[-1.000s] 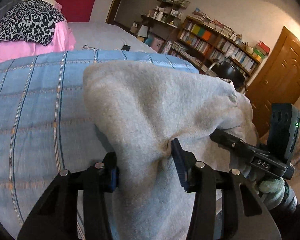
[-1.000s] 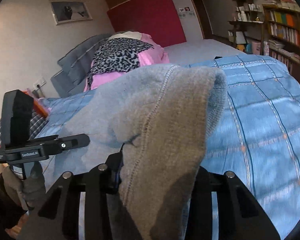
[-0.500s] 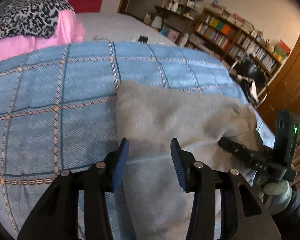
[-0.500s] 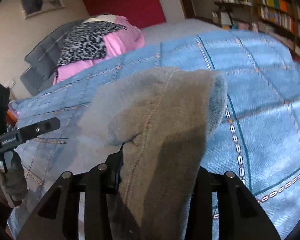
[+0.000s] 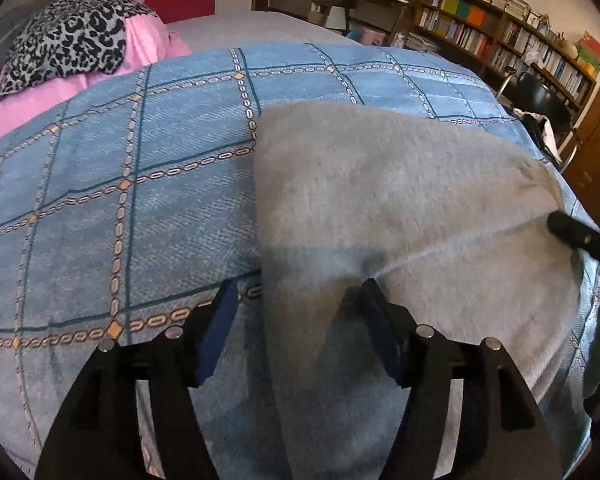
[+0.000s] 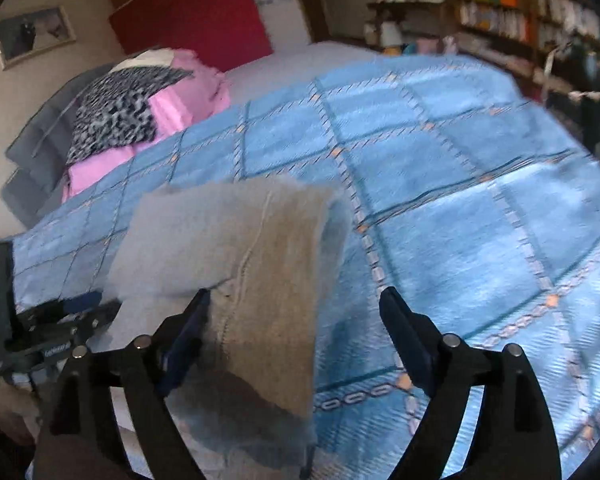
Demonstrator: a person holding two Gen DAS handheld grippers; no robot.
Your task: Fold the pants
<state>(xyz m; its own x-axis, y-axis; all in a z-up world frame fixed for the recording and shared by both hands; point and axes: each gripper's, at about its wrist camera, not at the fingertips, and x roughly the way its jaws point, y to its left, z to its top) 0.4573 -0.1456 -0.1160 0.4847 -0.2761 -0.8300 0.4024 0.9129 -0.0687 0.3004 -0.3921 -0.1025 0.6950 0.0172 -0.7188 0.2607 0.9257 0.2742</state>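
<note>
Grey fleece pants [image 5: 380, 208] lie folded on the blue checked bedspread [image 5: 120, 200]. My left gripper [image 5: 300, 300] hovers low over their left edge, its jaws opening; the cloth lies between them and no pad presses it. In the right wrist view the pants [image 6: 236, 240] show a seam and a folded right edge. My right gripper [image 6: 296, 300] is opening wide over that edge; the cloth lies against the left pad but is not pinched. The right gripper's tip [image 5: 580, 236] shows at the left wrist view's right edge, and the left gripper's body [image 6: 48, 332] at the other view's left.
A pink pillow with a leopard-print cloth [image 5: 72, 40] lies at the head of the bed, a grey cushion [image 6: 40, 140] beside it. Bookshelves [image 5: 500, 36], a dark chair [image 5: 540, 96] and a wooden door [image 5: 596, 140] stand beyond the bed's right side.
Both grippers came down toward the bed with the folded pants, laid them flat and then opened, letting the cloth go. The pants no longer hang bunched from the jaws.
</note>
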